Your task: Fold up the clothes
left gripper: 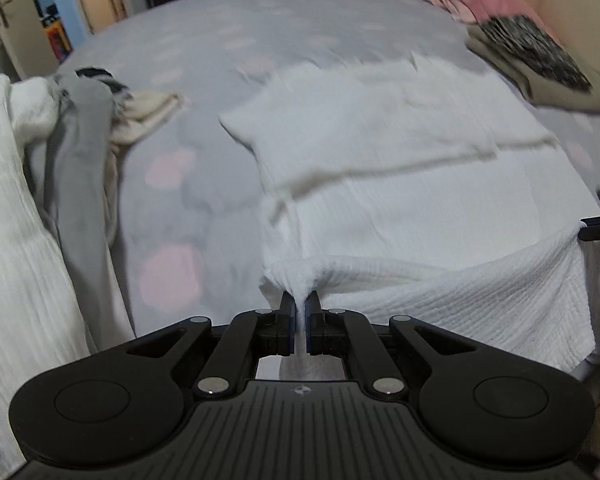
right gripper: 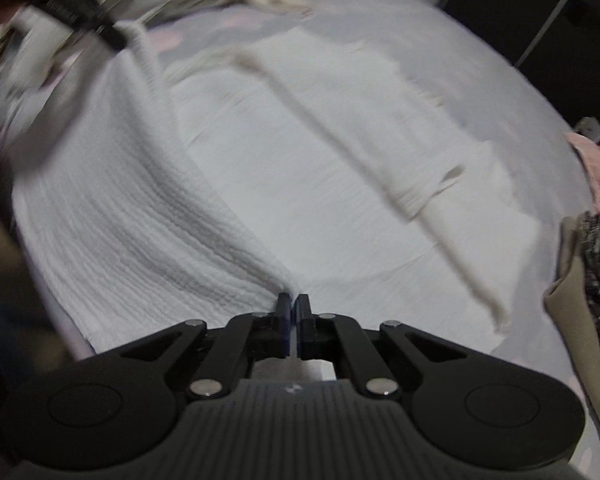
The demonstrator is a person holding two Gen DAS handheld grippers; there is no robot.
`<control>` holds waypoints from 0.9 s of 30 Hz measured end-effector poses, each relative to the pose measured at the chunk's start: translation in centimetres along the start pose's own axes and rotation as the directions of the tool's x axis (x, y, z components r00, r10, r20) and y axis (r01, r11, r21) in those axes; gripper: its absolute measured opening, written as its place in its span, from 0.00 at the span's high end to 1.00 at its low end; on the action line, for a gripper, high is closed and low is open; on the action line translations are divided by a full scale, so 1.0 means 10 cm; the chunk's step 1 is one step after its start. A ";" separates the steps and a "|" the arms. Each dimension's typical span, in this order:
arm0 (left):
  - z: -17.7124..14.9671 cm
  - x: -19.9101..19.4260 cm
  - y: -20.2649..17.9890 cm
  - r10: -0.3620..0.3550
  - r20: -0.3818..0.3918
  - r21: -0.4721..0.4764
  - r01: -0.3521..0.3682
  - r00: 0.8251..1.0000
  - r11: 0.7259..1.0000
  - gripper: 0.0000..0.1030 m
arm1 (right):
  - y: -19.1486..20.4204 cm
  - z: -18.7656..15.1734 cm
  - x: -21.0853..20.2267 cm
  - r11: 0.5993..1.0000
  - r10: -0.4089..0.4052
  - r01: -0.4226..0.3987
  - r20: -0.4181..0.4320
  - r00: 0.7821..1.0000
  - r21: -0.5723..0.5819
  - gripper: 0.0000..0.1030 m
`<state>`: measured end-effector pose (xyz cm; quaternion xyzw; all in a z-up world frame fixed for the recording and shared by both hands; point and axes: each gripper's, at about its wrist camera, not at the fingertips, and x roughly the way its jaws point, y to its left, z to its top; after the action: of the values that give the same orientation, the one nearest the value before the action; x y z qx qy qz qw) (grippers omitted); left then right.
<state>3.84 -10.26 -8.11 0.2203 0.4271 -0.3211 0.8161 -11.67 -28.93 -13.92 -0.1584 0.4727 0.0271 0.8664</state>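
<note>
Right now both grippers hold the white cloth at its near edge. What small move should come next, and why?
Probably carry both corners forward over the cloth toward its far edge. The left gripper and right gripper are each shut on a near corner of the white cloth, which otherwise lies flat on the bed.

A home bedroom: a bed (left gripper: 204, 40) with spotted sheet, heaped clothes (left gripper: 80, 128).
</note>
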 end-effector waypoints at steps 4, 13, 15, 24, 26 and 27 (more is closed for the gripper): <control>0.14 0.18 0.01 0.027 0.017 0.018 -0.028 0.999 0.999 0.97 | -0.23 0.18 0.12 0.998 -0.022 0.021 0.007 1.000 0.055 0.97; 0.08 0.21 -0.04 0.068 0.034 0.060 -0.070 0.997 0.996 0.79 | -0.41 0.22 0.18 0.989 -0.014 0.012 0.016 1.000 0.146 0.77; 0.01 0.12 -0.09 0.071 0.056 0.100 -0.077 0.996 0.992 0.76 | -0.41 0.19 0.10 0.988 0.001 -0.005 0.031 1.000 0.151 0.75; -0.45 -0.19 -0.44 0.033 0.066 0.356 -0.055 0.997 0.933 0.61 | 0.15 -0.31 -0.18 0.989 0.094 -0.098 -0.045 0.995 -0.108 0.70; -0.57 -0.22 -0.53 0.006 0.046 0.412 -0.024 0.999 0.911 0.61 | 0.31 -0.41 -0.22 0.979 0.108 -0.119 -0.074 0.991 -0.168 0.67; -0.63 -0.21 -0.59 -0.011 0.027 0.448 -0.002 1.000 0.894 0.61 | 0.38 -0.45 -0.24 0.972 0.118 -0.133 -0.088 0.989 -0.192 0.63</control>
<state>-4.73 -9.66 -10.22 0.3965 0.3304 -0.4159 0.7488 -17.40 -26.49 -15.17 -0.2143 0.5093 0.1223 0.8245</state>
